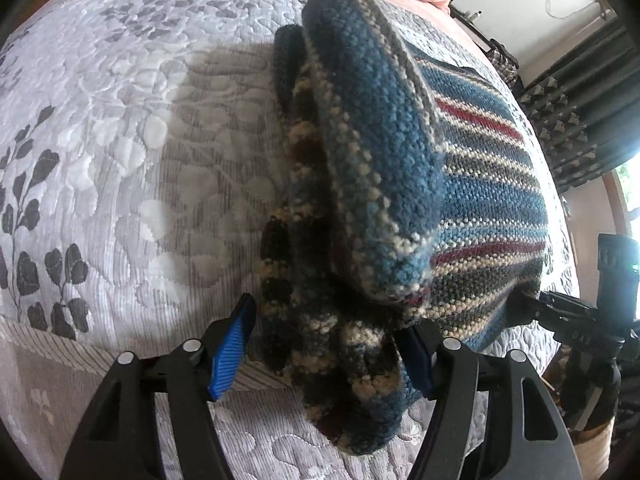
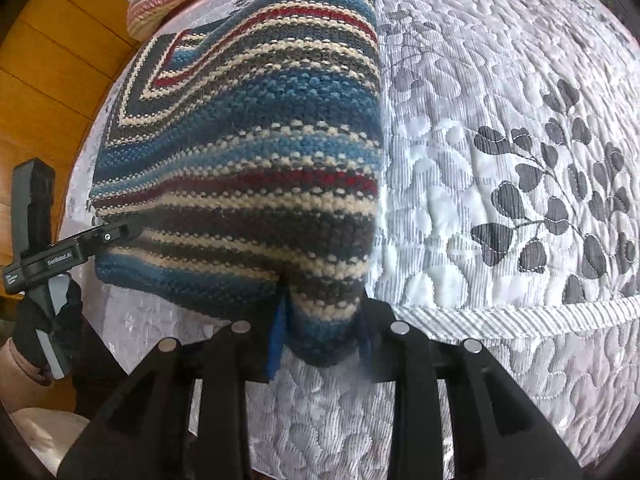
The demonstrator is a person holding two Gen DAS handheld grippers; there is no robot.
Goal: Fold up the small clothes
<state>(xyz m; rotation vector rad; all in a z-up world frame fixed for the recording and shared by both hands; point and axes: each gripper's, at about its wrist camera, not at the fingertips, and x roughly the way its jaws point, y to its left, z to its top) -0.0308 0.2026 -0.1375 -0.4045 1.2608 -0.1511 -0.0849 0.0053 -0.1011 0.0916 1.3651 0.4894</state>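
Between the right claw's [image 2: 320,340] nearly closed fingers sits a pinched fold of the striped knit garment [image 2: 248,152], stretching forward away from it over the quilted bedspread [image 2: 500,200]. Ahead of the left claw [image 1: 324,356], spread wide, bunched knit sags between the fingers, unclamped.

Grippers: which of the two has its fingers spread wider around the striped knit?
The left gripper: its blue-padded fingers stand well apart, with the striped knit bunched loosely between. The right gripper pinches a narrow fold of it.
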